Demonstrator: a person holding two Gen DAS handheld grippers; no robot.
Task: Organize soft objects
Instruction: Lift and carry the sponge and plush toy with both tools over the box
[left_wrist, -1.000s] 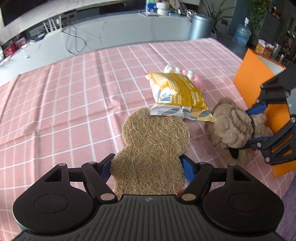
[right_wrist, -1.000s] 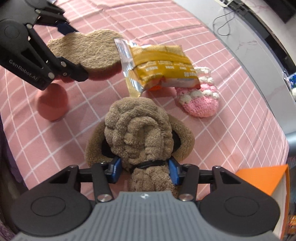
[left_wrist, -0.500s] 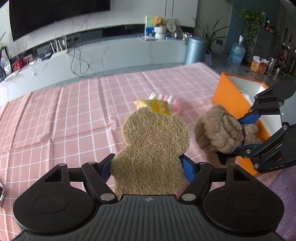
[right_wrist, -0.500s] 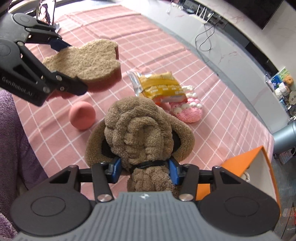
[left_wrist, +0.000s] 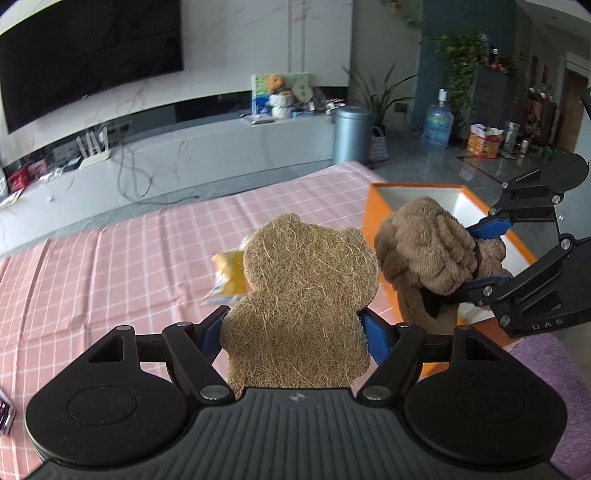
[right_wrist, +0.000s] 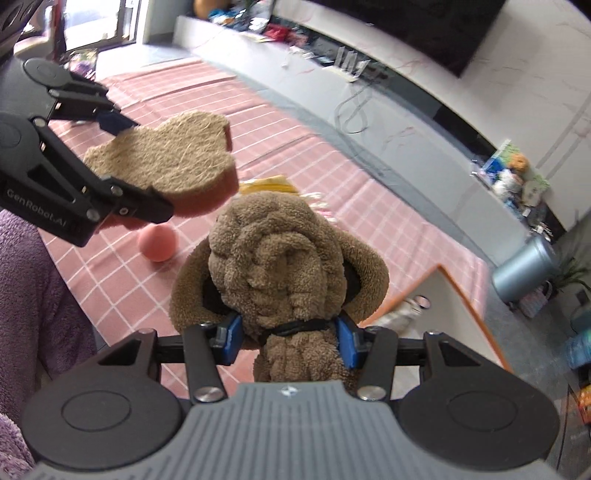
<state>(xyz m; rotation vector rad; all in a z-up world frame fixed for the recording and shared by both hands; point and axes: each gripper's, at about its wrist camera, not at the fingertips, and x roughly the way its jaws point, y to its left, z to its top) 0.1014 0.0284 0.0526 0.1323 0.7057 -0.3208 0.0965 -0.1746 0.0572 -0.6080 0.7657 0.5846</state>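
Note:
My left gripper (left_wrist: 291, 328) is shut on a flat bear-shaped fibre sponge (left_wrist: 303, 295) and holds it above the pink checked tablecloth (left_wrist: 110, 266); the sponge also shows in the right wrist view (right_wrist: 162, 162). My right gripper (right_wrist: 288, 339) is shut on a brown plush toy (right_wrist: 273, 258) and holds it in the air beside the orange box (right_wrist: 436, 280). In the left wrist view the plush (left_wrist: 428, 251) hangs in front of the orange box (left_wrist: 376, 210), with the right gripper (left_wrist: 480, 254) at the right.
A yellow snack bag (left_wrist: 229, 273), a pink ball (right_wrist: 157, 243) and a pink-white knitted item (right_wrist: 317, 203) lie on the cloth. The orange box has a white inside with something in it (right_wrist: 402, 314). A purple blanket (right_wrist: 33, 295) lies at the near edge.
Both grippers have risen and tilted up with their loads. The plush has moved from the table surface to beside the orange box's opening; the sponge is higher above the cloth.

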